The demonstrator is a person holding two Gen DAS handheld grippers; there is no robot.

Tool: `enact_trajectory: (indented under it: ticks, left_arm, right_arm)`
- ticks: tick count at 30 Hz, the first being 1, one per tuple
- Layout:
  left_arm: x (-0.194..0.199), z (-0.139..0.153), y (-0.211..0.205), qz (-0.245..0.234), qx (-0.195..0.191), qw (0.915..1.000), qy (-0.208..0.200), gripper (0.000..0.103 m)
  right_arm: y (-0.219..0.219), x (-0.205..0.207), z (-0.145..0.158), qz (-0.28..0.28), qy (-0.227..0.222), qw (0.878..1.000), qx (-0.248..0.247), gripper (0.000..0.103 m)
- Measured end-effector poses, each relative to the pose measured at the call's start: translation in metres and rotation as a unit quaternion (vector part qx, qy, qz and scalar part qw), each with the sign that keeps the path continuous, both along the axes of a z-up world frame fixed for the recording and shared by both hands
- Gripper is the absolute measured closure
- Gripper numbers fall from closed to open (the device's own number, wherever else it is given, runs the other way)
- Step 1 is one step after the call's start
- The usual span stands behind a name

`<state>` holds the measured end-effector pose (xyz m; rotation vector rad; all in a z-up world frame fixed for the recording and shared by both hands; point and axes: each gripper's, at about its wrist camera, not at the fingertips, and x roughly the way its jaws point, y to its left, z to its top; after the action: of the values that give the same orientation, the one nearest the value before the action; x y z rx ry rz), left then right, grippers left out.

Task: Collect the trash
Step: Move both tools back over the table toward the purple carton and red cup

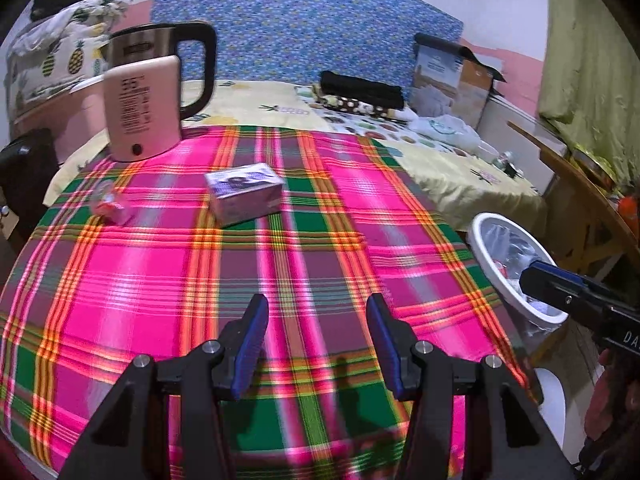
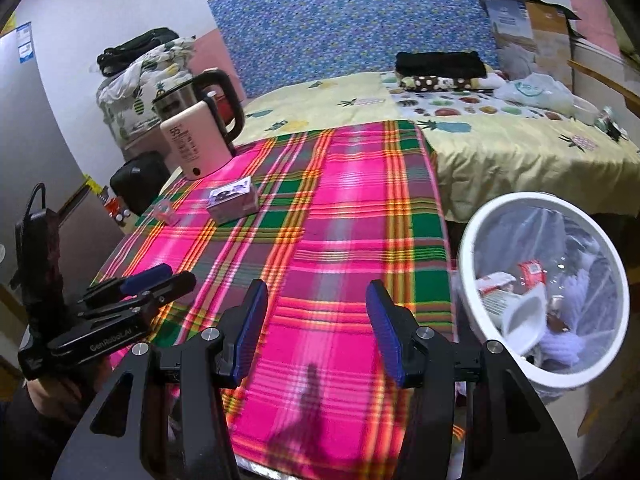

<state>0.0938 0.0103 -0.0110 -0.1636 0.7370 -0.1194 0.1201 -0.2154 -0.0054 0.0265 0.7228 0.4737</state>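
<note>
A small purple box (image 1: 243, 194) lies on the pink plaid tablecloth (image 1: 280, 264), far of centre; it also shows in the right wrist view (image 2: 233, 199). A small pink-and-white wrapper (image 1: 107, 203) lies to its left, also in the right wrist view (image 2: 166, 212). A white bin (image 2: 540, 300) with a clear liner and several pieces of trash stands off the table's right edge; it also shows in the left wrist view (image 1: 516, 268). My left gripper (image 1: 316, 344) is open and empty above the near cloth. My right gripper (image 2: 316, 332) is open and empty, left of the bin.
A pink-and-steel kettle (image 1: 148, 96) stands at the table's far left. Behind the table is a bed with a yellow sheet (image 2: 500, 148), folded clothes (image 2: 440, 66) and a cardboard box (image 2: 528, 28). A wooden chair (image 1: 580, 184) stands right of the bin.
</note>
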Motion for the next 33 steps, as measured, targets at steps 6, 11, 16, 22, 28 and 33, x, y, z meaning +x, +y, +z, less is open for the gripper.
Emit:
enact_trajectory:
  ticks: [6,11,16,22,28,33]
  left_arm:
    - [0.002,0.0,0.031,0.031,0.002,0.9995,-0.001,0.05]
    - [0.006,0.003,0.058,0.055,0.007,0.9985,-0.003,0.05]
    - [0.012,0.005,0.087,0.079,0.013,0.9968,-0.006,0.05]
    - [0.026,0.004,0.118,0.103,0.02,0.9945,-0.004,0.05]
    - [0.046,0.0,0.144,0.118,0.029,0.9926,0.002,0.05]
    - [0.069,-0.006,0.166,0.128,0.03,0.9913,0.007,0.05]
  right_arm:
    - [0.022,0.005,0.003,0.015,0.0,1.0,-0.009,0.05]
    - [0.041,0.01,0.007,0.031,-0.003,0.999,-0.013,0.05]
    - [0.06,0.015,0.007,0.048,-0.002,0.999,-0.018,0.05]
    - [0.08,0.026,0.006,0.06,0.002,0.998,-0.026,0.05]
    - [0.096,0.039,0.002,0.069,0.009,0.997,-0.03,0.05]
    - [0.106,0.048,-0.003,0.079,0.02,0.996,-0.033,0.05]
